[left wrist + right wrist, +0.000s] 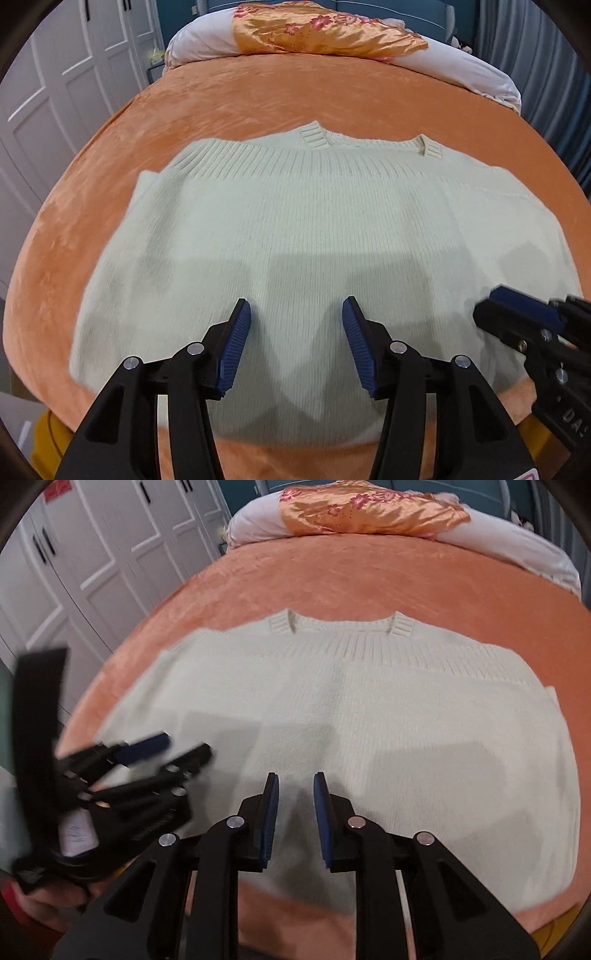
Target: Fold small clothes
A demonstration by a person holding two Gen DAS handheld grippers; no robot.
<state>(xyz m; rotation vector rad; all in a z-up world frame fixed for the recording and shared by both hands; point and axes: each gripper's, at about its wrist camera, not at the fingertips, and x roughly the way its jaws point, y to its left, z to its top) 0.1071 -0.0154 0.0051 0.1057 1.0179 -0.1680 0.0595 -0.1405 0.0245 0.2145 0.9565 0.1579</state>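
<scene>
A cream knit sweater [288, 229] lies folded flat on the orange bed cover, its ribbed band and two cuffs at the far edge; it also shows in the right wrist view [369, 709]. My left gripper [295, 314] hovers open and empty over the sweater's near part. My right gripper [294, 786] is partly open and empty over the sweater's near edge. Each gripper shows in the other's view: the right one at the right edge [517, 314], the left one blurred at the left [162, 753].
The orange bed cover [229, 96] spreads around the sweater. A white pillow with an orange floral cloth [317, 33] lies at the head of the bed. White wardrobe doors [66, 74] stand to the left. Something yellow [48, 439] shows below the near bed edge.
</scene>
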